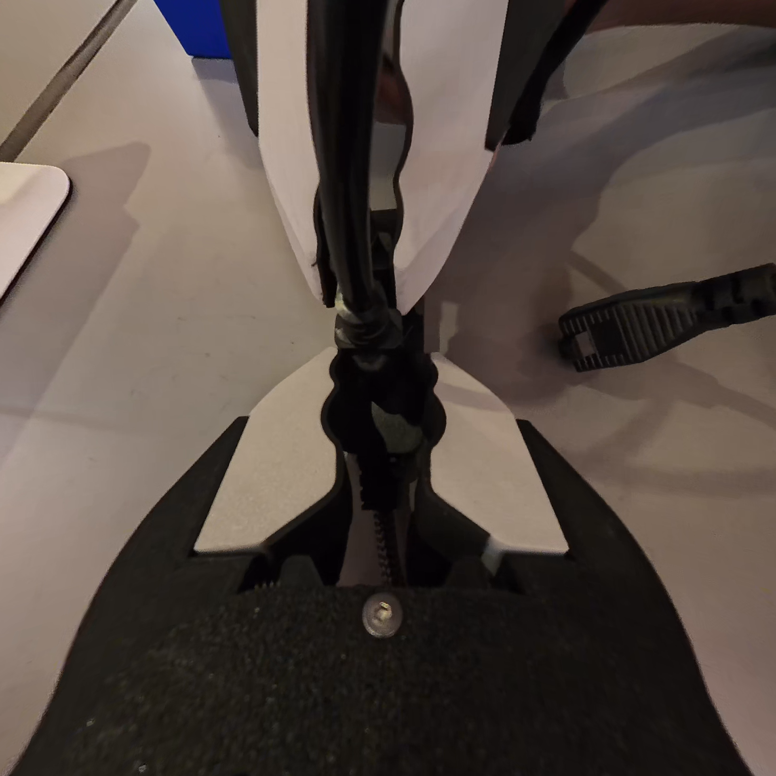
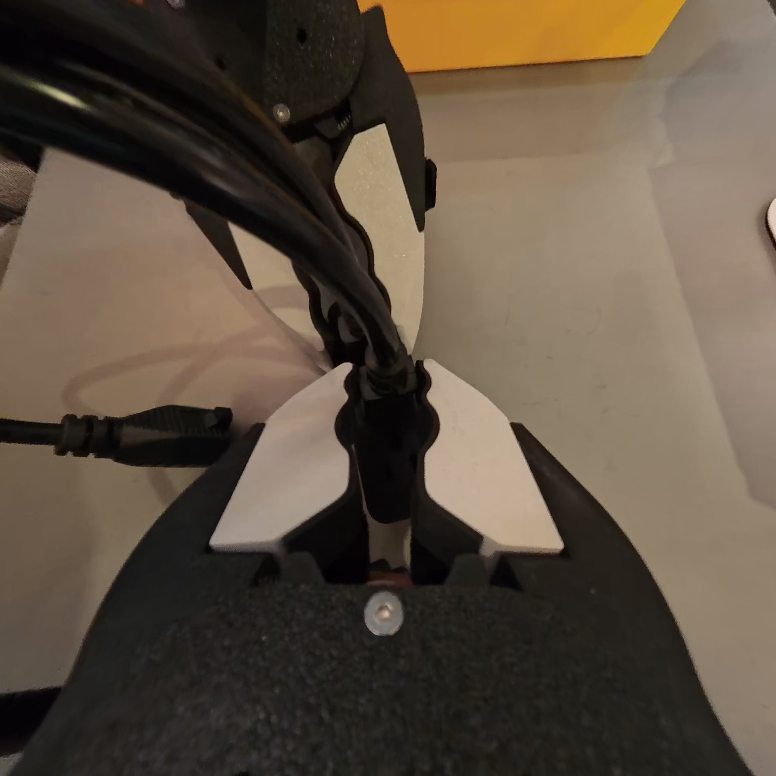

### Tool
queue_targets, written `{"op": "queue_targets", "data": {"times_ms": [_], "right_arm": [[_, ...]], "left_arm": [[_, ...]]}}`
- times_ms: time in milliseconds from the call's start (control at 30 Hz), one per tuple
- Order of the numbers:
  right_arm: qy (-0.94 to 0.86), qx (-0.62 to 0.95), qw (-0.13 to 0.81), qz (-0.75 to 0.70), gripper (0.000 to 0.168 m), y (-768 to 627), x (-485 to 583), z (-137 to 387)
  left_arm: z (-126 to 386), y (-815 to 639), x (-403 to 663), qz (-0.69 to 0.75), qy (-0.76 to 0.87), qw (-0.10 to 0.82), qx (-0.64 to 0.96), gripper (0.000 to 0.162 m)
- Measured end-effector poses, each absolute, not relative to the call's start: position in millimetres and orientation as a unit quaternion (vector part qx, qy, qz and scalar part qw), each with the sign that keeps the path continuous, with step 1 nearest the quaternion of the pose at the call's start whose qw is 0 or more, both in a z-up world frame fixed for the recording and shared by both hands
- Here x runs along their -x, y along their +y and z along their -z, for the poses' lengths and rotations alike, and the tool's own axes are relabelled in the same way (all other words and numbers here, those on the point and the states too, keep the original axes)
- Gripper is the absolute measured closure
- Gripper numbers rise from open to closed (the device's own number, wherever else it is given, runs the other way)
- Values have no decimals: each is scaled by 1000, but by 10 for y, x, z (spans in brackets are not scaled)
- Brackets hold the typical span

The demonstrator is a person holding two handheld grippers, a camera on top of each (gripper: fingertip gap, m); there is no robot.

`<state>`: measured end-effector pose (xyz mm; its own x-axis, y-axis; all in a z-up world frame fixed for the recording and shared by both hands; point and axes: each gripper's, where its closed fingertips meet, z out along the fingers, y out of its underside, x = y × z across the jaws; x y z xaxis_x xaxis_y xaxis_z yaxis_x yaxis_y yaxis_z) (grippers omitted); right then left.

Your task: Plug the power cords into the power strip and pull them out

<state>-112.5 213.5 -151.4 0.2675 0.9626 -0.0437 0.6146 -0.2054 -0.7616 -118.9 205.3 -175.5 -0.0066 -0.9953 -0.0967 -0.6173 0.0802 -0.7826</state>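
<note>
Your left gripper (image 1: 380, 378) is clamped on a black cord bundle (image 1: 361, 235), its jaws pinching the wrapped neck of the cords. Your right gripper (image 2: 386, 390) is closed around a black plug (image 2: 388, 457) where its cable (image 2: 252, 201) arcs away up and left. The two grippers meet tip to tip above the grey table (image 2: 588, 336). A second plug (image 1: 655, 323) lies loose on the table beside them. A blue box (image 1: 189, 29) and an orange box (image 2: 525, 29) stand behind; you cannot see into either.
</note>
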Motion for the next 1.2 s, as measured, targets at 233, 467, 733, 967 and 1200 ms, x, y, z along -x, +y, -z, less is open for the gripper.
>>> {"op": "queue_targets", "data": {"times_ms": [233, 467, 733, 967, 1200], "right_arm": [[-526, 724, 328, -302, 146, 2126, 1138, 1446], [-511, 731, 321, -317, 144, 2126, 1120, 1479], [-479, 786, 263, -287, 133, 2054, 1021, 1564], [-466, 775, 368, -214, 123, 2119, 828, 1056], [-458, 669, 549, -204, 127, 1574, 902, -248]], "left_arm": [[1736, 2034, 1193, 287, 652, 338, 616, 125], [1749, 2034, 1184, 279, 656, 341, 613, 126], [1688, 1995, 1193, 233, 692, 405, 551, 128], [996, 1913, 1310, 261, 632, 539, 493, 129], [120, 1178, 1532, 329, 588, 602, 428, 134]]}}
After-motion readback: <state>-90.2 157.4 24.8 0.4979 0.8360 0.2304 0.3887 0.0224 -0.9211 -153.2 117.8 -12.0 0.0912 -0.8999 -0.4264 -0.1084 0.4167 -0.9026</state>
